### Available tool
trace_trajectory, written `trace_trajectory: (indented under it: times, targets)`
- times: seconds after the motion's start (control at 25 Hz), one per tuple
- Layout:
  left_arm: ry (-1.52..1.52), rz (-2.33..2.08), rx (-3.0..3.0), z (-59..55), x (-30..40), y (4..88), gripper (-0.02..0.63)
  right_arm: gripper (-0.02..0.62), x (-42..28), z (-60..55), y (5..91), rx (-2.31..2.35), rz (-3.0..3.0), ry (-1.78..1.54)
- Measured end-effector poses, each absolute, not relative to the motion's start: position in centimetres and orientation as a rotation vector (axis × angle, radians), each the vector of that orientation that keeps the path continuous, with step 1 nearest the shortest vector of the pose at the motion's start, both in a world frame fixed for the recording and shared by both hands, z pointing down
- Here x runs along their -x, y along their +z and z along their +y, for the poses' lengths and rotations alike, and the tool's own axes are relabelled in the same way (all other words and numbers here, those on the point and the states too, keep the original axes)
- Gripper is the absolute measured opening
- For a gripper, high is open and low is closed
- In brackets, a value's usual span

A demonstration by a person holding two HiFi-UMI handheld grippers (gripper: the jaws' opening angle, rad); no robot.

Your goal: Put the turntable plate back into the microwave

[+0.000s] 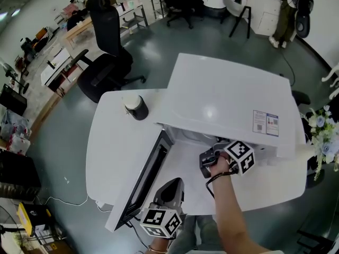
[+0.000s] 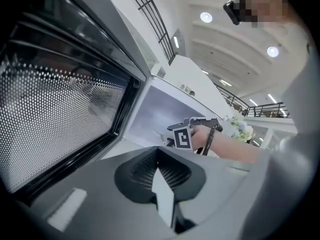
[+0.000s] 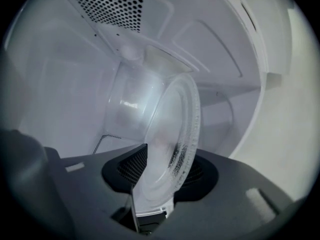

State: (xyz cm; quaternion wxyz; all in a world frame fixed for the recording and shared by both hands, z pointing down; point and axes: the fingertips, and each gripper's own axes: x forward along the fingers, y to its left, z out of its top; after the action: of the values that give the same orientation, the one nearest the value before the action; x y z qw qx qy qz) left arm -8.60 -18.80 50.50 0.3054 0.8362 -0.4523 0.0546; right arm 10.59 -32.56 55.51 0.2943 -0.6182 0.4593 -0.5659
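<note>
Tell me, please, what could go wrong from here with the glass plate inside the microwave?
1. The turntable plate stands on edge, tilted, between the right tool's wide-apart jaws inside the microwave; it could tip, drop and crack, or land off centre.
2. The left tool is shut and empty beside the open door, so nothing backs up the plate, and the door might swing onto the forearm.
</note>
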Motion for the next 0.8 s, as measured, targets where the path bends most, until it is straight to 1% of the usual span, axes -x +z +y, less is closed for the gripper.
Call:
trace_trajectory:
  times: [0.8]
  targets:
    - [0.135, -1.174, -2.222, -17.9, 8.6, 50.3, 0.0, 0.146, -10.2, -30.0, 56.1, 1.665, 1.201, -1.571]
